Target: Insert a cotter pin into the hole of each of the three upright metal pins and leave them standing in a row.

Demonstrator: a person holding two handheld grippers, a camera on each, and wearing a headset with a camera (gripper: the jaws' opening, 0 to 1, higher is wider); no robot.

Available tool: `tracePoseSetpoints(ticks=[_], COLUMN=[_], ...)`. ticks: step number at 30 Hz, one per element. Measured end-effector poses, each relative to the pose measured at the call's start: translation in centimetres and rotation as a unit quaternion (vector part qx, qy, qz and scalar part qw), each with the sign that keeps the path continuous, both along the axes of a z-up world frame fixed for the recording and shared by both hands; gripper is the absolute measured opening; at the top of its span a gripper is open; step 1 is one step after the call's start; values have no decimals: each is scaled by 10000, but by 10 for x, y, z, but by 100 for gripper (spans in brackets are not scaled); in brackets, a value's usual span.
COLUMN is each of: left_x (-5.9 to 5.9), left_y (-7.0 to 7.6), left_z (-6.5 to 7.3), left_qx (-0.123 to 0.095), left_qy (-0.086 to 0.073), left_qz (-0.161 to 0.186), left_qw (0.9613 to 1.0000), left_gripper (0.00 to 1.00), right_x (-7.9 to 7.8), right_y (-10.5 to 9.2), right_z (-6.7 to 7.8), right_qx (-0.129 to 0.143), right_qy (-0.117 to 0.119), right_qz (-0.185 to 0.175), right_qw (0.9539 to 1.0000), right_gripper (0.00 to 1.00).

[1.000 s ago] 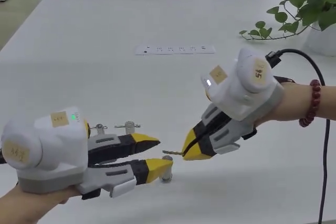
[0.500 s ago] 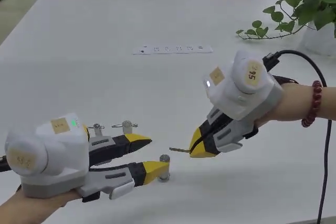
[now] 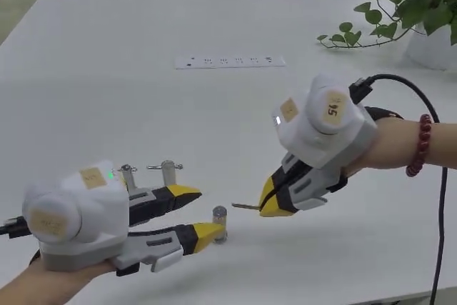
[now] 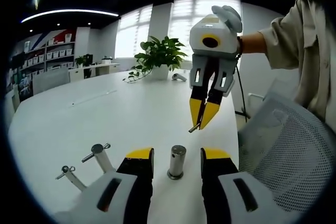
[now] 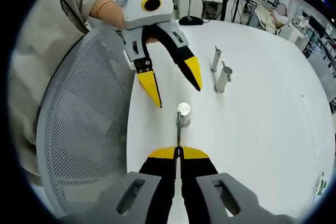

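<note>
A bare upright metal pin stands on the white table, level with the fingertips of my open left gripper. In the left gripper view that pin sits in the gap between the jaws, untouched. My right gripper is shut on a cotter pin that points left, its tip just short of the pin's top. In the right gripper view the cotter pin aims at the pin. Two more pins behind the left gripper carry cotter pins.
A white power strip lies mid-table. A potted plant stands at the far right corner. A black cable trails from the right gripper. A mesh chair stands at the table's near edge.
The left gripper has drawn back a little, so the bare pin stands free beyond its tips. The right gripper and cotter pin have backed slightly right of the pin. The camera shifted too.
</note>
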State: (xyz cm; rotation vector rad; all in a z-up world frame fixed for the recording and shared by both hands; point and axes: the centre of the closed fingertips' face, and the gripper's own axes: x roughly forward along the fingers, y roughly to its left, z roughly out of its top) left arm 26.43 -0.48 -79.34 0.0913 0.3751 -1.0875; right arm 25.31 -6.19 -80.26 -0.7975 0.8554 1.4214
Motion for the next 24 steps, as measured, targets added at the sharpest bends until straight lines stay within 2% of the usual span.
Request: tracePoseSetpoints(ticks=[12,24], left_x=[10,9], left_y=[-6,-12], left_z=[-18,-27], left_qx=[148,188], left_qy=[20,88], left_qz=[-18,-190], left_qw=[9999,9996], left_gripper=[33,25], right_x=[1,1], right_y=[-5,-8], right_z=[-11,-19], right_qx=[-158,-335], right_qy=[139,383], right_qz=[-144,-310], right_qw=[9997,9982], right_gripper=[2,2])
